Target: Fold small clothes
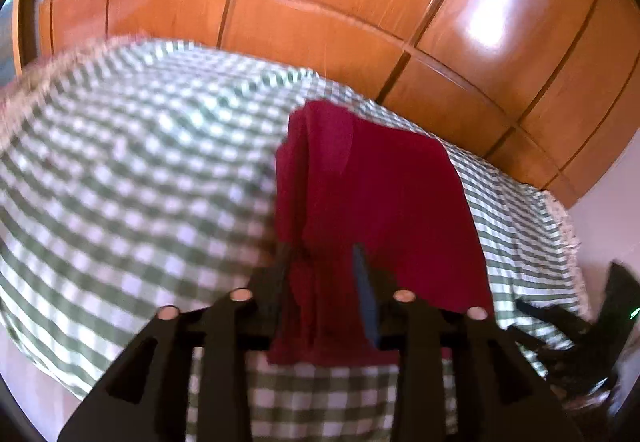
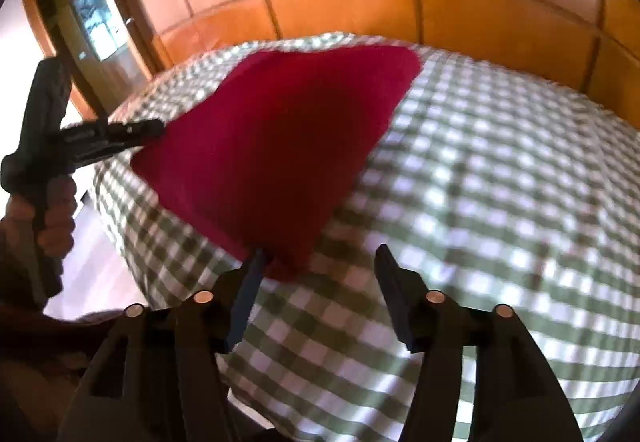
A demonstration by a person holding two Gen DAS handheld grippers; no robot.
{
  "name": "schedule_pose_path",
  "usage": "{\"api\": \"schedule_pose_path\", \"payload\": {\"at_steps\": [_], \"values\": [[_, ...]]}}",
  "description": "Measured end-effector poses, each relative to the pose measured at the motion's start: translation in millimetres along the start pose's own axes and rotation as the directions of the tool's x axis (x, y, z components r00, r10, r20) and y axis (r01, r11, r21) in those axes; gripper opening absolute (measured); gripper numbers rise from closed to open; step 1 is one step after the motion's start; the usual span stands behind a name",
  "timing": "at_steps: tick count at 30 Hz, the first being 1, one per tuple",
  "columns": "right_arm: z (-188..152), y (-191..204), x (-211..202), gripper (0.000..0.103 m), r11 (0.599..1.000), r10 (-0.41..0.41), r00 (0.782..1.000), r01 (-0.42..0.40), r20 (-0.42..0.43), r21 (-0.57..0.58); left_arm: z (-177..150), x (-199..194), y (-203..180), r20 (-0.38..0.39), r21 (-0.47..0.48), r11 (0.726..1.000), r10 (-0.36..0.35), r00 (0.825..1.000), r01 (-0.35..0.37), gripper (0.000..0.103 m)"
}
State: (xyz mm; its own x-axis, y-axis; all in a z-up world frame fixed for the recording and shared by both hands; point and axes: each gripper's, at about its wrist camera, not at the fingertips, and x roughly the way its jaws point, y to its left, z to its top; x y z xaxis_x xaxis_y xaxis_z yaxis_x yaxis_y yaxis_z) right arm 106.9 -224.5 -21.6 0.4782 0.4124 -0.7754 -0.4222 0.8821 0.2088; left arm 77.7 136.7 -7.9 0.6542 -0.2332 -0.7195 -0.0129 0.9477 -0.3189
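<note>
A dark red cloth (image 1: 384,193) lies on the green-and-white checked bed cover (image 1: 120,161). In the left wrist view its near edge is bunched between the fingers of my left gripper (image 1: 320,248) and drapes over the left finger. The jaws stand apart and the blue pad (image 1: 366,294) on the right finger is bare. In the right wrist view the cloth (image 2: 280,137) spreads as a rough triangle. Its near corner touches the left finger of my right gripper (image 2: 320,250), whose jaws are wide apart over the cover. The left gripper (image 2: 154,127) meets the cloth's left corner there.
A wall of glossy wooden wardrobe doors (image 1: 360,1) stands behind the bed. A doorway (image 2: 92,21) opens at the far left. A person's hand (image 2: 56,217) grips the left tool's handle beside the bed's left edge. The checked cover (image 2: 480,161) stretches away to the right.
</note>
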Motion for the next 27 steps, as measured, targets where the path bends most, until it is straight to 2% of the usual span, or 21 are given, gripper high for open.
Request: {"api": "schedule_pose_path", "payload": {"at_steps": [3,5,8,12,14,20,23,27], "values": [[21,-5,-1,0.061,0.999,-0.02,0.998,0.017,0.052,0.052,8,0,-10,0.026,0.046,0.998,0.03,0.999,-0.031,0.042],[34,-2,6,0.061,0.997,-0.025,0.997,0.019,0.075,0.076,8,1,-17,0.04,0.072,0.995,0.06,0.997,-0.063,0.052],[51,9,23,0.061,0.997,-0.039,0.995,0.032,0.093,0.077,8,6,-28,0.05,0.124,0.986,0.101,0.994,-0.107,0.053],[70,32,46,0.061,0.999,-0.025,0.995,0.021,0.092,0.044,4,5,-32,0.052,0.156,0.979,0.124,0.991,-0.13,0.053],[73,39,53,0.061,0.999,-0.031,0.996,0.028,0.088,0.03,4,7,-31,0.051,0.147,0.98,0.128,0.99,-0.134,0.062],[68,49,70,0.061,0.999,-0.043,0.997,0.042,0.063,0.007,6,13,-22,0.049,0.124,0.982,0.136,0.989,-0.141,0.063],[67,48,70,0.061,0.999,-0.051,0.997,0.051,0.064,0.009,10,15,-18,0.054,0.116,0.983,0.139,0.989,-0.145,0.068],[69,41,66,0.061,0.998,-0.064,0.995,0.062,0.071,0.032,17,22,-16,0.051,0.12,0.983,0.133,0.99,-0.138,0.069]]}}
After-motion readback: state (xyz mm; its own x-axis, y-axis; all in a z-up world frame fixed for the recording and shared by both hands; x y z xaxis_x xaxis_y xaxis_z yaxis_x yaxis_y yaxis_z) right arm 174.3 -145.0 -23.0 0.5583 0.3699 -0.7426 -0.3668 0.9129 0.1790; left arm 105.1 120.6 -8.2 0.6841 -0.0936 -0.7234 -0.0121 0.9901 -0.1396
